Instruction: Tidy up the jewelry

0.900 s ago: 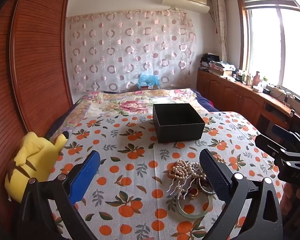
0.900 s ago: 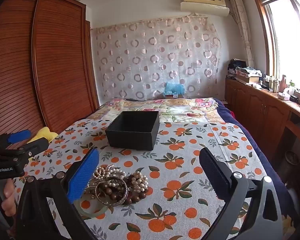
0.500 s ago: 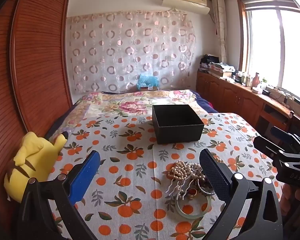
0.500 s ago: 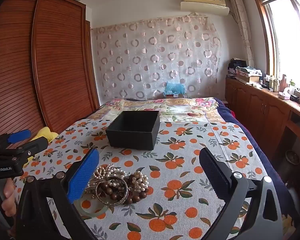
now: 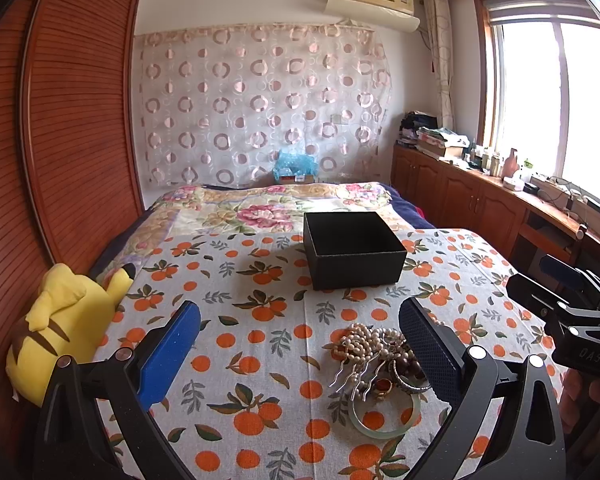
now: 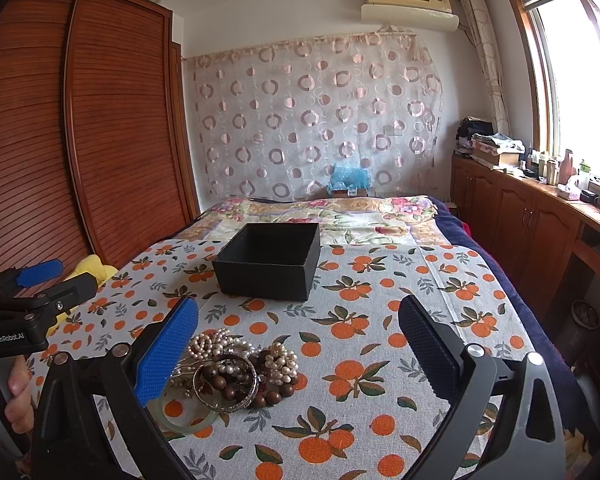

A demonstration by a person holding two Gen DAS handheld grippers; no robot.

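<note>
The left gripper (image 5: 300,344) holds its jaws spread wide with nothing between the pads, one pad faced in blue textured foam, the other in dark dimpled rubber; the right gripper (image 6: 298,340) stands the same way, jaws wide and empty. Both hover above the bed (image 5: 260,344), tilted downward toward a jewelry pile (image 5: 374,364) that lies on the orange-print cloth (image 6: 380,320). In the left wrist view the pile sits just inside the dark pad; in the right wrist view it sits just beside the blue pad. The heap is tangled: clusters of cream pearl beads (image 6: 220,344), a strand of round brown wooden beads (image 6: 268,394), one engraved metal bangle (image 6: 226,384), one smooth pale green jade-like bangle (image 5: 384,420) at the near edge, a silvery pronged hair comb (image 5: 352,374) and a small gold-toned ring (image 5: 384,386). How many pearl strands there are cannot be told. Beyond the pile, well apart from it, stands one square black box (image 5: 354,252), open-topped, matte, with straight walls; its visible interior is dark and shows nothing inside. A yellow plush toy (image 5: 64,328) rests at the bed's left edge against the slatted wooden wardrobe (image 5: 72,120). A floral quilt (image 5: 268,204) covers the far end of the bed. The person's hand (image 6: 16,392) grips the left gripper's handle at the edge of the right wrist view.
</note>
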